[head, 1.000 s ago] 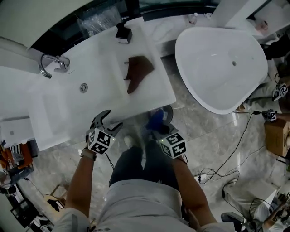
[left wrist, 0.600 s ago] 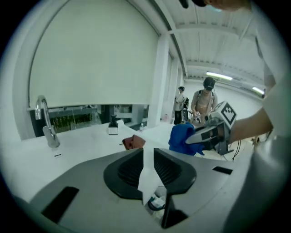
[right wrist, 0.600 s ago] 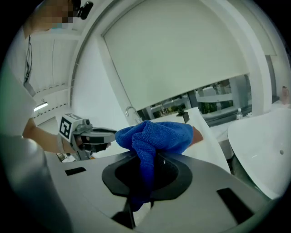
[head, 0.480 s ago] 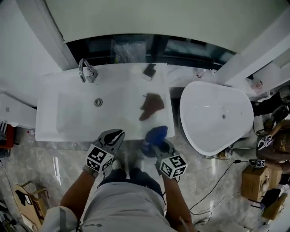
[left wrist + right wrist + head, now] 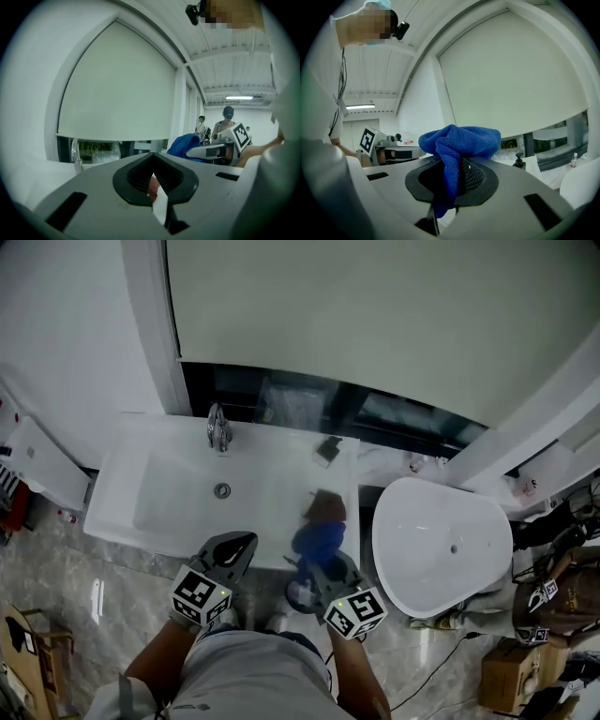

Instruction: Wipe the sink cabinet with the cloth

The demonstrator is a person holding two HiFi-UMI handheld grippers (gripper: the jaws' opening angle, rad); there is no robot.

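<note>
Cloth, blue, was bunched and pinched in right claw, held above the front edge of the sink cabinet, near a brown rag on its top. Left claw had just closed, jaws together, nothing between them.

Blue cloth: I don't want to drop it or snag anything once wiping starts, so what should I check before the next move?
1. Grip on blue cloth by right gripper: ok, clamped.
2. Spare hand: ok, left gripper jaws have just closed with nothing between them.
3. Clutter on sink top: not ok, brown rag and dark pump bottle sit on it.
4. State of cabinet front: cannot tell, hidden below the sink top.
</note>
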